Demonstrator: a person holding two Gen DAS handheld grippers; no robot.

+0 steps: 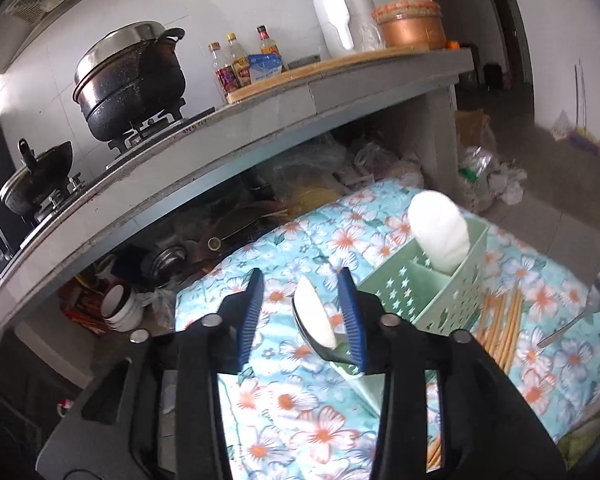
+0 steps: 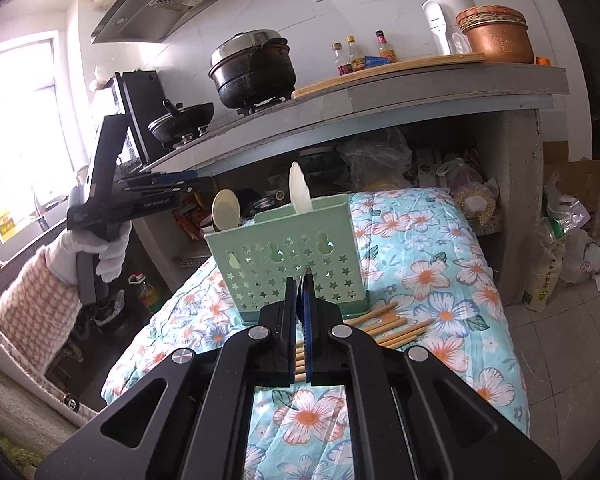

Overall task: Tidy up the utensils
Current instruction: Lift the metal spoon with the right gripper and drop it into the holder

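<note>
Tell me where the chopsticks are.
The chopsticks lie flat on the floral cloth, against the foot of the green caddy, to its right in the right wrist view.

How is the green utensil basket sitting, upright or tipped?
Upright. The green utensil basket stands on its base on the floral cloth, open top up, with a white scoop standing in it.
</note>
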